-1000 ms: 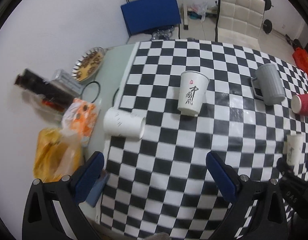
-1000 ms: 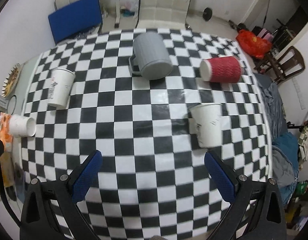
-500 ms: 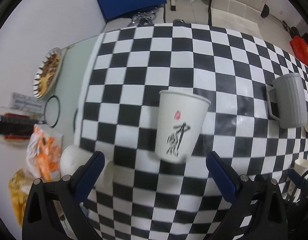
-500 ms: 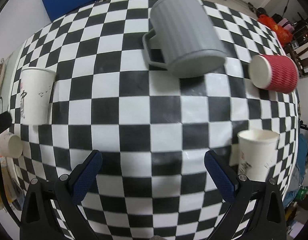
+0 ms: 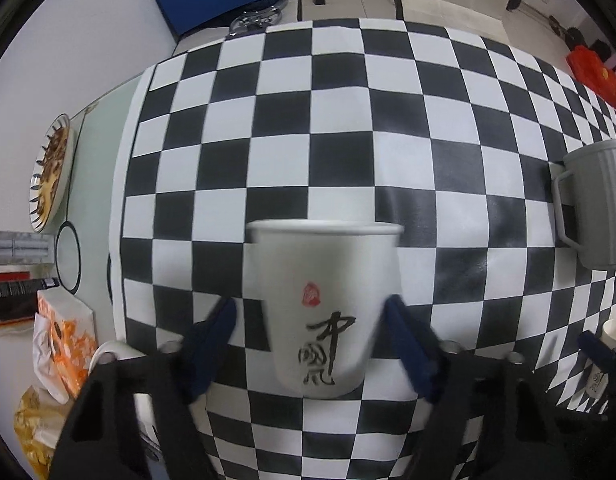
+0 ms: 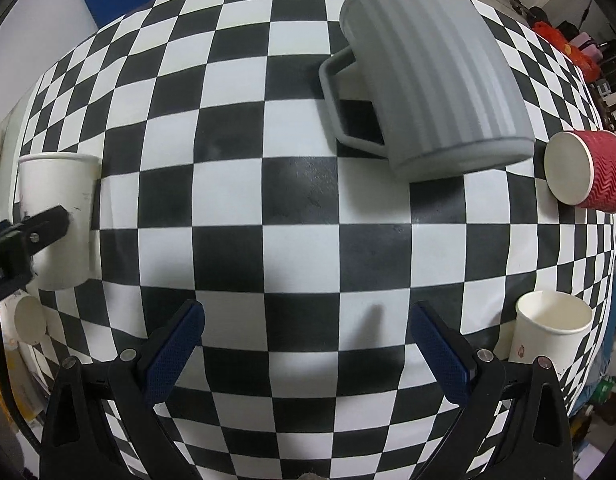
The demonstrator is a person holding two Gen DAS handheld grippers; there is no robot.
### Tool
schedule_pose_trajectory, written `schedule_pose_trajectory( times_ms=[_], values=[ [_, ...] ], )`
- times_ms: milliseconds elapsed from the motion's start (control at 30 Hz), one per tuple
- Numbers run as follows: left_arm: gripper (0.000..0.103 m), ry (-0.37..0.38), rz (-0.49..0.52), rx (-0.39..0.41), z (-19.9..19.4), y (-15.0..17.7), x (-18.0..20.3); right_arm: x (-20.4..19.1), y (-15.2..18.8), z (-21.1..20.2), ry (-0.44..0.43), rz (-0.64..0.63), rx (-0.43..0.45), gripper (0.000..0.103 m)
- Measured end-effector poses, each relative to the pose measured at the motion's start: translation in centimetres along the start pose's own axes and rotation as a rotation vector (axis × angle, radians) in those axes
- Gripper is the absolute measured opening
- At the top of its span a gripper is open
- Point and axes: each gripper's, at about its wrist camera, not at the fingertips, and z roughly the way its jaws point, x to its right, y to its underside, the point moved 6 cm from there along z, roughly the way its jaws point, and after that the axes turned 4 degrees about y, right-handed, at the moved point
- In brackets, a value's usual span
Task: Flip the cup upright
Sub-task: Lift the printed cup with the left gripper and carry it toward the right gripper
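A white paper cup with black calligraphy [image 5: 323, 304] stands upright on the checkered cloth, between the fingers of my left gripper [image 5: 309, 324]. The blue pads [image 5: 212, 332] sit close on either side of it; contact is unclear. The same cup [image 6: 56, 216] shows at the left of the right wrist view. A grey ribbed mug [image 6: 423, 64] lies upside down, rim on the cloth. A red ripple cup [image 6: 583, 172] lies on its side. My right gripper [image 6: 304, 336] is open and empty above the cloth, short of the mug.
Another white paper cup [image 6: 547, 336] stands upright at the right. A small white cup [image 6: 28, 320] lies on its side at the left edge. A plate of food [image 5: 52, 172], snack bags [image 5: 64, 340] and boxes sit on the bare table left of the cloth.
My left gripper moved forward until the calligraphy cup came between its fingers, and the fingers narrowed. My right gripper moved forward towards the grey mug.
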Motion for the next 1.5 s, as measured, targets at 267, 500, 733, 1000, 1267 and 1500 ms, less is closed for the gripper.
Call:
schedule_pose_trajectory(
  times_ms=[267, 500, 733, 1000, 1267, 1500],
  values=[
    [0.059, 0.009, 0.001, 0.04, -1.7, 0.5, 0.4, 0.8, -0.5, -0.9, 0.001, 0.004, 0.013, 0.103],
    [0.058, 0.07, -0.001, 0.085, -5.5, 2.5, 1.1, 2.6, 0.7, -3.4, 0.01, 0.021, 0.027, 0.103],
    [0.058, 0.184, -0.004, 0.074, -8.9, 7.1, 2.9, 4.5, 3.7, -6.0, 0.015, 0.025, 0.046, 0.103],
    [0.058, 0.316, -0.044, -0.021, -8.3, 15.9, 6.3, 8.4, 12.1, -4.6, 0.043, 0.038, 0.02, 0.103],
    [0.058, 0.407, -0.071, -0.119, -4.8, 20.8, 10.6, 12.4, 19.7, -1.7, 0.074, 0.107, -0.043, 0.103],
    [0.058, 0.388, -0.04, -0.126, -2.6, 21.6, 13.0, 15.4, 22.6, 0.3, 0.102, 0.153, -0.076, 0.103]
  ],
)
